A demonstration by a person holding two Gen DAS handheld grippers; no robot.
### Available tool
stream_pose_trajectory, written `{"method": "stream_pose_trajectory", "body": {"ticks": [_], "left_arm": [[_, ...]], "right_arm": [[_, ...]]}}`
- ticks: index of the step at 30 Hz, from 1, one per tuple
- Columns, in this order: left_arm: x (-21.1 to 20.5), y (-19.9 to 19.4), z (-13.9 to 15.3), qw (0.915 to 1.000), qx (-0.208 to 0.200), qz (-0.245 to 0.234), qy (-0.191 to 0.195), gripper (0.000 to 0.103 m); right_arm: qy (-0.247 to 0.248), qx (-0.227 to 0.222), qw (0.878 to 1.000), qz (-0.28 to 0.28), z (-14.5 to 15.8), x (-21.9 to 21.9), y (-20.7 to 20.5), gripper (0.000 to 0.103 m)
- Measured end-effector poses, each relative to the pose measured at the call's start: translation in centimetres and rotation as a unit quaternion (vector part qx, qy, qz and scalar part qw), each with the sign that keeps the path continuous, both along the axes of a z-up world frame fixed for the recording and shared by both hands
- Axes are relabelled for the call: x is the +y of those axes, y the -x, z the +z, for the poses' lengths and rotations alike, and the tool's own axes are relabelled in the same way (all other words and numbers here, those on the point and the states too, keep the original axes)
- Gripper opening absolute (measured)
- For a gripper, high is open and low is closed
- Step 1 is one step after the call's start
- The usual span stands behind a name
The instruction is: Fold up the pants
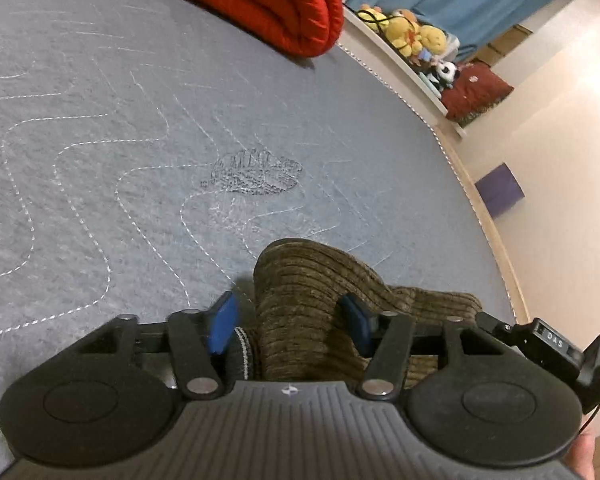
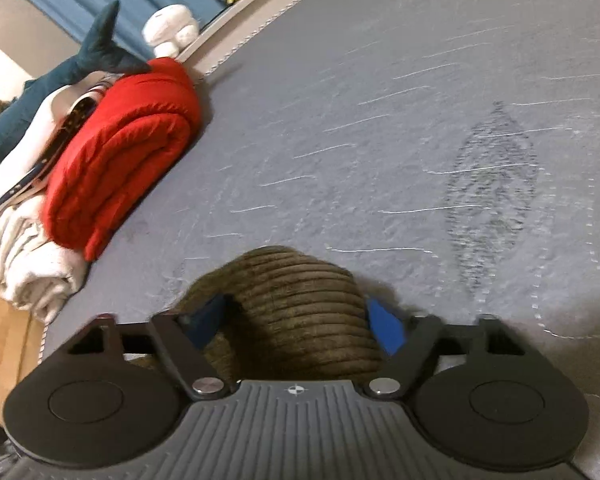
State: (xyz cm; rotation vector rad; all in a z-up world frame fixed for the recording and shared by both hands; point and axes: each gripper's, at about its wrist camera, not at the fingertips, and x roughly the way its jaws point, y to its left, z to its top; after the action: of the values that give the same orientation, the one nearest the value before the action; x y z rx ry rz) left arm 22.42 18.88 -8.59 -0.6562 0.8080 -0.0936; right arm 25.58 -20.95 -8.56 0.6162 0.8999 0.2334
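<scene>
A bunched fold of olive-brown ribbed corduroy pants is seen between the blue pads of the left gripper, resting on a grey quilted mattress pad with white wavy stitching. The left blue pad stands clear of the cloth with a gap beside it, while the other pad lies against the corduroy; the left claw is therefore taken as released, with the cloth merely between its fingers. A striped waistband edge shows beside the left pad. The fabric extends away toward the right edge of the pad, its ribs running across the hump.

In the right wrist view, a rounded hump of the same pants fills the span of the right gripper, and both blue pads appear to touch its sides; whether it is pressed or only framed cannot be told through the blur. The ribs run crosswise between the fingers.

A folded red quilted blanket lies at the far edge of the pad, beside white towelling and a blue plush shark.
</scene>
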Motion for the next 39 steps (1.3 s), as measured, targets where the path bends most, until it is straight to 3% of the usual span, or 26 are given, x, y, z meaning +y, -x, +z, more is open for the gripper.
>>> {"method": "stream_pose_trajectory", "body": {"ticks": [3,4,5,7,9,11,13,16,20,27,30,31,32,33,35,36,39], "left_arm": [[0.6,-0.1,0.8,0.9996,-0.021,-0.015,0.009,0.02],[0.8,0.0,1.6,0.9988,-0.042,-0.021,0.014,0.018],[1.0,0.1,2.3,0.9975,-0.066,-0.023,0.014,0.018],[0.6,0.5,3.0,0.9947,-0.097,-0.022,-0.023,0.018],[-0.1,0.1,1.1,0.9956,-0.059,-0.025,-0.068,0.019],[-0.5,-0.1,-0.6,0.9956,-0.031,-0.021,-0.086,0.025],[-0.6,-0.1,0.0,0.9951,-0.029,-0.009,-0.094,0.029],[-1.6,0.7,2.1,0.9882,-0.054,-0.009,-0.143,0.029],[-3.0,2.6,4.4,0.978,-0.081,-0.031,-0.19,0.03],[-5.1,6.6,7.4,0.9684,-0.113,-0.061,-0.214,0.031],[-6.0,7.6,7.3,0.9652,-0.115,-0.091,-0.216,0.03],[-6.2,7.5,6.1,0.9636,-0.098,-0.12,-0.218,0.03],[-6.5,6.9,3.9,0.9591,-0.04,-0.144,-0.24,0.027],[-6.5,7.1,2.1,0.9544,-0.012,-0.148,-0.259,0.029],[-6.1,7.7,2.7,0.9614,-0.005,-0.123,-0.246,0.029],[-6.2,8.0,3.7,0.9648,-0.004,-0.113,-0.238,0.027],[-7.9,10.8,6.9,0.9565,-0.064,-0.152,-0.24,0.027]], "right_arm": [[0.04,-0.032,0.999,0.009,1.3,1.1,0.4,0.04],[0.052,-0.047,0.998,0.002,1.8,1.3,0.6,0.031],[0.062,-0.063,0.996,-0.005,2.2,1.6,0.8,0.028],[0.086,-0.097,0.992,-0.009,2.7,2.4,1.1,0.026],[0.138,-0.104,0.985,0.011,1.8,3.9,0.9,0.025],[0.186,-0.098,0.978,0.015,0.0,4.9,0.7,0.029],[0.179,-0.092,0.98,-0.003,0.1,4.9,0.6,0.035],[0.175,-0.092,0.98,-0.031,1.1,4.5,1.0,0.038],[0.23,-0.121,0.965,-0.046,3.4,3.9,2.8,0.045],[0.231,-0.154,0.96,0.022,7.1,3.6,7.2,0.054],[0.228,-0.145,0.96,0.077,7.3,4.1,9.6,0.057],[0.23,-0.135,0.959,0.097,7.0,4.3,10.2,0.058],[0.236,-0.119,0.957,0.122,6.3,4.5,10.8,0.06],[0.25,-0.098,0.952,0.149,5.2,4.7,11.3,0.064],[0.314,-0.047,0.932,0.176,2.6,5.0,12.0,0.063],[0.323,-0.042,0.93,0.17,2.3,4.7,12.5,0.066],[0.294,-0.057,0.942,0.15,4.4,3.5,14.0,0.065]]}}
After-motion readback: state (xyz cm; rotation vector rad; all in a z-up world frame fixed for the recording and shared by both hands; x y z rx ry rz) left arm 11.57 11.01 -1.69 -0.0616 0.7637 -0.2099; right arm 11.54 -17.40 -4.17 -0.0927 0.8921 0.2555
